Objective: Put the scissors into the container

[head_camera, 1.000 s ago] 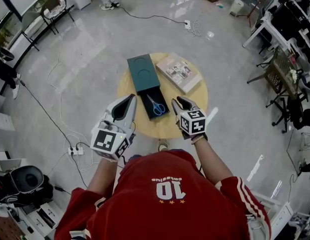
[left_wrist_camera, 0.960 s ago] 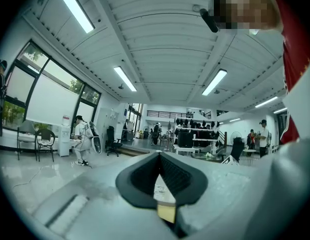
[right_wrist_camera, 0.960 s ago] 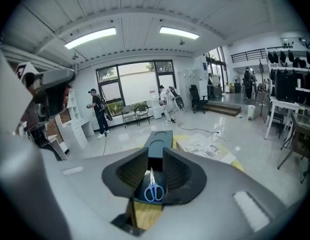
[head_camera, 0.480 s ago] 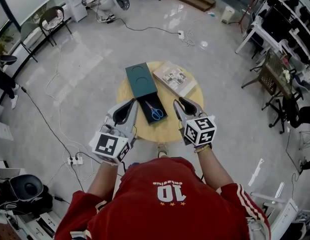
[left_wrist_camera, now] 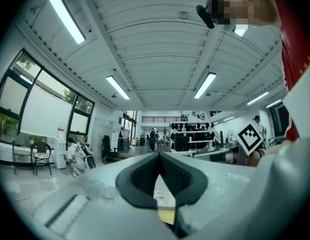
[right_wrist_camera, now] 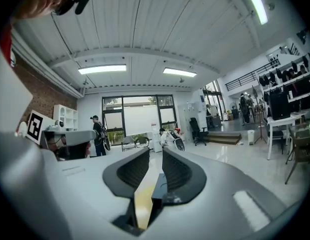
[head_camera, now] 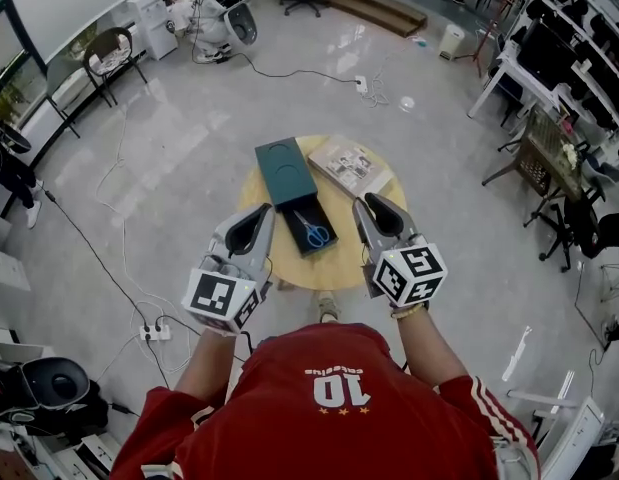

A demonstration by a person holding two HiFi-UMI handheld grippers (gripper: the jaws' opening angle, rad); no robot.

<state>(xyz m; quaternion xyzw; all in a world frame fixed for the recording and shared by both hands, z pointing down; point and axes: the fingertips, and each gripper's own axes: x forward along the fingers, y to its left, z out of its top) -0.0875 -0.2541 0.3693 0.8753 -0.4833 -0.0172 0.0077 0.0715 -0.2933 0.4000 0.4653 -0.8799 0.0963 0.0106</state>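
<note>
- While the scissors [head_camera: 315, 233] lie flat inside the open part of the dark green container [head_camera: 297, 211], neither gripper touches them.
- That container sits near the middle of the round wooden bench [head_camera: 329, 266]; its closed part [head_camera: 282, 160] reaches toward the far rim.
- Blue handles of the scissors point to the near right corner of the open part, the blades to the far left.
- A book [head_camera: 351, 166] lies just beside the container, on its right, at the far side of the bench.
- The left gripper [head_camera: 259, 216] hangs over the near left rim, left of the container and apart from it. In the left gripper view its jaws are pressed together at the tips, with nothing pinched.
- The right gripper [head_camera: 371, 204] hangs over the near right part of the bench, right of the container. Its jaws have just been closing a little, but in the right gripper view a narrow gap separates them and nothing is held.
- Both grippers point away from the person in the red shirt [head_camera: 329, 398].
</note>
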